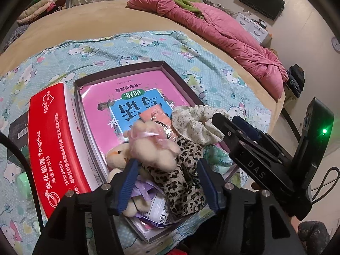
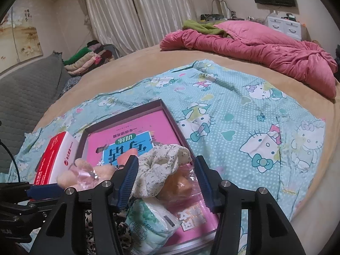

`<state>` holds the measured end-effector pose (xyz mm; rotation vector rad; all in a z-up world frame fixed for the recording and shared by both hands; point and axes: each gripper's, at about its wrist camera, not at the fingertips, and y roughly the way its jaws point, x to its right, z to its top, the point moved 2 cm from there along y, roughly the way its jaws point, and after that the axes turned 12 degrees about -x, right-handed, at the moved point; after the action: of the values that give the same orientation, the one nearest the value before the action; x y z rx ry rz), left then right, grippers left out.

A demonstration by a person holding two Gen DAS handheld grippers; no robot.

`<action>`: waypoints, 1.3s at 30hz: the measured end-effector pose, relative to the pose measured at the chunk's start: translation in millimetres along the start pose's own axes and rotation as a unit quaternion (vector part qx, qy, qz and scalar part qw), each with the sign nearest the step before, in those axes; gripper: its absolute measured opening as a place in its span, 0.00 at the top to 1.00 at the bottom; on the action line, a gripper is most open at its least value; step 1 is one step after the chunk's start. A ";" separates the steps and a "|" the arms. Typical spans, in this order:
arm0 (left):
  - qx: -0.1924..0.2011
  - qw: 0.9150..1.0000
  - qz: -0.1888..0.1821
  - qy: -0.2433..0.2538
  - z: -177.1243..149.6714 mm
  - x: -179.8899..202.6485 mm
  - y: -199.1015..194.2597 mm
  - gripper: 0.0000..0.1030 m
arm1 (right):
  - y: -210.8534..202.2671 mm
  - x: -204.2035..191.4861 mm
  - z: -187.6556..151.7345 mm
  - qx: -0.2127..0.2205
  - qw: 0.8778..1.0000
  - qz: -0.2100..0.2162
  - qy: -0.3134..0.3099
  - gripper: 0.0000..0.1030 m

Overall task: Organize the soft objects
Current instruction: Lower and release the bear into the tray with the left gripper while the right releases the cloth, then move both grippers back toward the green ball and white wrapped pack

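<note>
Across the bed (image 2: 131, 63) we keep both tongs spread: left tongs (image 1: 167, 182) straddle the leopard cloth (image 1: 180, 176), right tongs (image 2: 165, 180) the floral scrunchie (image 2: 157, 170), inside the box (image 1: 119, 74); pinch centrally.

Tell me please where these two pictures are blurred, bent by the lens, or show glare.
Left wrist view: the plush bear over the box is smeared by motion blur, a green indicator light flares on the right gripper, and the bed edge curves strongly. Right wrist view: the floral scrunchie is fairly sharp, the curtains bow, and the corners are black.
</note>
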<state>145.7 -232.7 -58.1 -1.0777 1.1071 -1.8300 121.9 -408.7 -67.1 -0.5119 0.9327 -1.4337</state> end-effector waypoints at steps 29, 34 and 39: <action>0.044 0.998 0.053 -0.012 -25.6 -17.1 -55.6 0.22 | -54.3 -28.2 2.9 0.038 0.999 0.011 0.014 0.24; 0.053 0.997 0.056 -0.017 -32.4 -22.7 -68.1 0.20 | -64.6 -40.5 2.8 0.037 0.999 0.014 0.018 0.24; 0.060 0.996 0.059 -0.025 -38.8 -30.3 -80.0 0.17 | -75.6 -54.4 3.4 0.043 0.999 0.008 0.006 0.23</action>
<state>109.3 -165.1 -4.0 -0.9630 0.9976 -1.7442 85.1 -365.8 7.1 -0.4306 0.8785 -1.4588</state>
